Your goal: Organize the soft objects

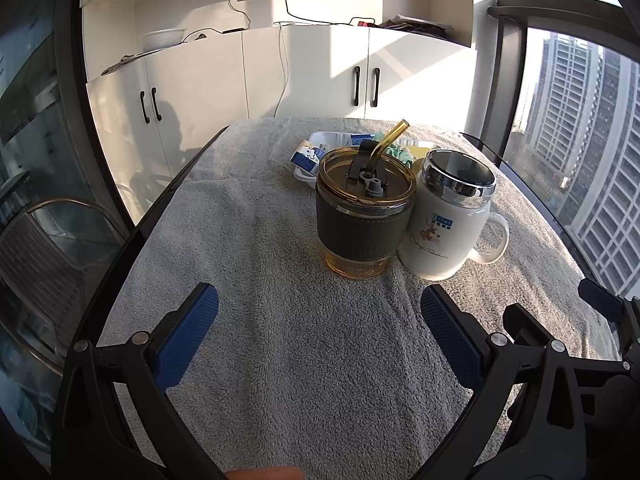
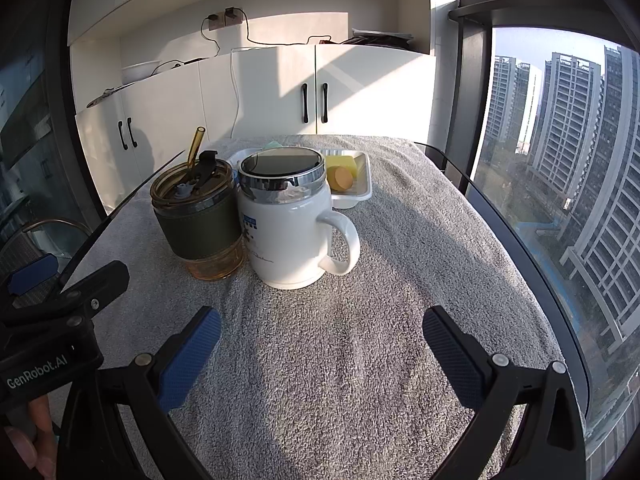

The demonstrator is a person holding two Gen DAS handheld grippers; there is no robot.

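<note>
Towel [image 1: 304,344] spread grey over the table, likely as a soft working surface; both tongs hover above it, side by side.

Left tongs [image 1: 319,312]: jaws spread wide, blue pads [image 1: 188,336] well apart, nothing between them and nothing touched. Ahead and a little to the right of them stands an amber cup [image 1: 364,212] with a dark sleeve and a bent straw. Right against it stands a white mug [image 1: 448,220] with a chrome lid, handle turned outward to the right. The two probably sit together as hard items not meant for sorting.

Beyond the cups, farther from the tongs, lies a white tray [image 2: 360,192]. It holds the soft things: a blue-and-white packet [image 1: 306,156] at its left end, something green [image 1: 404,152] in the middle, partly hidden, then a yellow sponge [image 2: 344,164] and an orange round piece [image 2: 340,178] at its right end. Its contents suggest it serves as the collecting spot.

Right tongs [image 2: 322,328]: likewise fully open, empty, clear of the towel as far as can be judged. The mug stands ahead of them to the left, the tray behind it.

Judgement: the cups block the straight reach to the tray.
</note>
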